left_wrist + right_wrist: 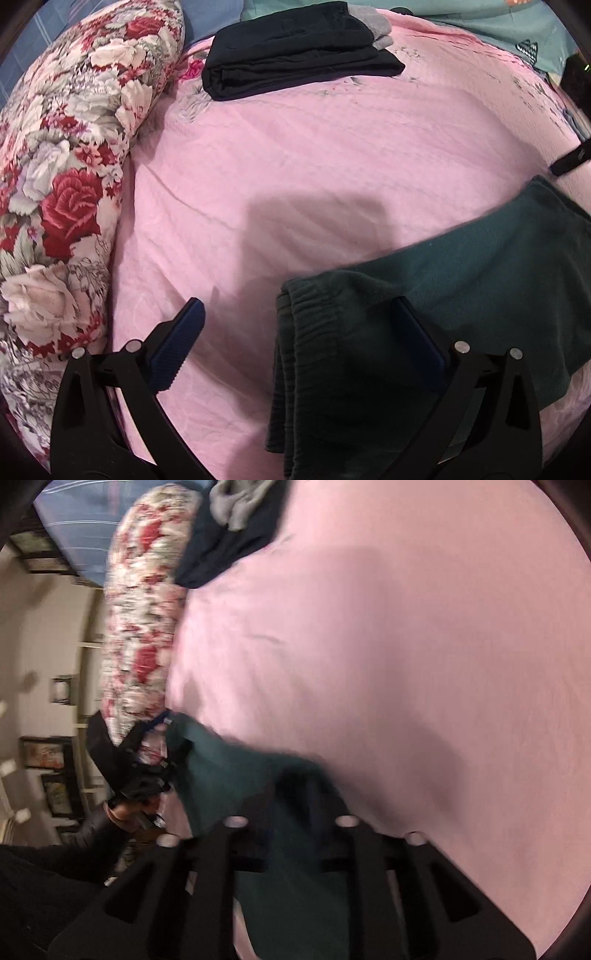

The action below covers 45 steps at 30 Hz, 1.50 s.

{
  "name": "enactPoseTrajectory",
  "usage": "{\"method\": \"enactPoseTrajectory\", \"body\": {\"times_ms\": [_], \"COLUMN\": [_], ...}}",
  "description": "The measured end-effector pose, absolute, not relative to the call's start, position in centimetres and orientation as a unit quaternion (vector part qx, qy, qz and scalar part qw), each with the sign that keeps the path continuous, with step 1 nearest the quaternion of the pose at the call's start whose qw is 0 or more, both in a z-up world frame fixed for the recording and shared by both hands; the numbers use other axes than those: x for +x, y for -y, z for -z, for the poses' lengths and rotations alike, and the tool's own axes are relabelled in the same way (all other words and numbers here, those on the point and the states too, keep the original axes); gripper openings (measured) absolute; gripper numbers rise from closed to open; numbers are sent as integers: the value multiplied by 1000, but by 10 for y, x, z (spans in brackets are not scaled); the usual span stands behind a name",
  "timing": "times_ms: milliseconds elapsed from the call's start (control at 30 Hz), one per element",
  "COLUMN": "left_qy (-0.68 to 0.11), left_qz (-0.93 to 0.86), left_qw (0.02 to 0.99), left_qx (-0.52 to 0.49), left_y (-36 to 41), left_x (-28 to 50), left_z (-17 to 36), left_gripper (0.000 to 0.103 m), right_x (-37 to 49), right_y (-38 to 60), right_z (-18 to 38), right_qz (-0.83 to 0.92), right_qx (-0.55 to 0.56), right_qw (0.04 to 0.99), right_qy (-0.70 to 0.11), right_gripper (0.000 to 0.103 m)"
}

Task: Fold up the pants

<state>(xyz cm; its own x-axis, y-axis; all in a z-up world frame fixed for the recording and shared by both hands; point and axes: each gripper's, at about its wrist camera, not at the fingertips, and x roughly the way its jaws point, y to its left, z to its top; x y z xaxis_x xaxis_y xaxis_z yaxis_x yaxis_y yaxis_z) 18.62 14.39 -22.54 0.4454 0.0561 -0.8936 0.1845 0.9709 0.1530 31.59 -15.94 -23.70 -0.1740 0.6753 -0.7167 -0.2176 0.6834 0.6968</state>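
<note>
1. Pink bedspread (332, 166) covers pretty much the whole surface, a bit wrinkly.
2. Big floral bolster (62, 177) runs along its left edge.
3. Folded black clothes (295, 55) sit at the far end, with something grey (376, 26) behind.
4. Dark green pants (424, 314) lie at the near right, waistband facing left.
5. Left gripper (299, 321) has its fingers spread wide, one resting on the pants.
6. Right gripper (291, 786) is blurry, looks narrowed on green fabric.
7. Framed pictures (48, 755) hang on a pale wall.
</note>
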Motion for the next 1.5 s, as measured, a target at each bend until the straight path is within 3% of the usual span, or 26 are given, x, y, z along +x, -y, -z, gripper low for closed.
{"method": "enactPoseTrajectory", "body": {"times_ms": [233, 333, 500, 667, 867, 1067, 1133, 1267, 1333, 1433, 1500], "left_qy": [-471, -452, -463, -508, -534, -542, -542, -540, -535, -528, -529], "left_qz": [23, 79, 195, 230, 186, 149, 136, 104, 94, 88, 87], "left_qw": [865, 874, 856, 818, 813, 815, 817, 826, 832, 836, 836], "left_qx": [173, 157, 119, 140, 141, 145, 140, 124, 113, 117, 119], "left_y": [-132, -101, -8, 62, 69, 71, 72, 75, 77, 79, 81], "left_x": [174, 164, 147, 135, 139, 141, 142, 145, 144, 141, 142], "left_z": [187, 169, 175, 221, 232, 233, 232, 231, 233, 234, 232], "left_gripper": [101, 101, 101, 101, 101, 101, 101, 101, 101, 101, 101], "right_x": [233, 165, 54, -26, 22, 52, 49, 53, 55, 53, 49], "right_y": [318, 362, 380, 463, 509, 517, 513, 532, 549, 537, 536], "right_z": [100, 79, 107, 119, 145, 200, 197, 179, 181, 205, 190], "right_qz": [-179, -104, -10, 137, 133, 32, 4, 27, 47, 52, 70], "right_qx": [102, 115, 85, 221, 139, 82, 73, 92, 123, 56, 39], "right_qw": [789, 818, 824, 820, 828, 783, 783, 799, 800, 792, 798], "right_qy": [-578, -553, -560, -510, -527, -615, -617, -594, -586, -605, -598], "right_gripper": [34, 35, 35, 35, 35, 35, 9, 8, 8, 14, 36]}}
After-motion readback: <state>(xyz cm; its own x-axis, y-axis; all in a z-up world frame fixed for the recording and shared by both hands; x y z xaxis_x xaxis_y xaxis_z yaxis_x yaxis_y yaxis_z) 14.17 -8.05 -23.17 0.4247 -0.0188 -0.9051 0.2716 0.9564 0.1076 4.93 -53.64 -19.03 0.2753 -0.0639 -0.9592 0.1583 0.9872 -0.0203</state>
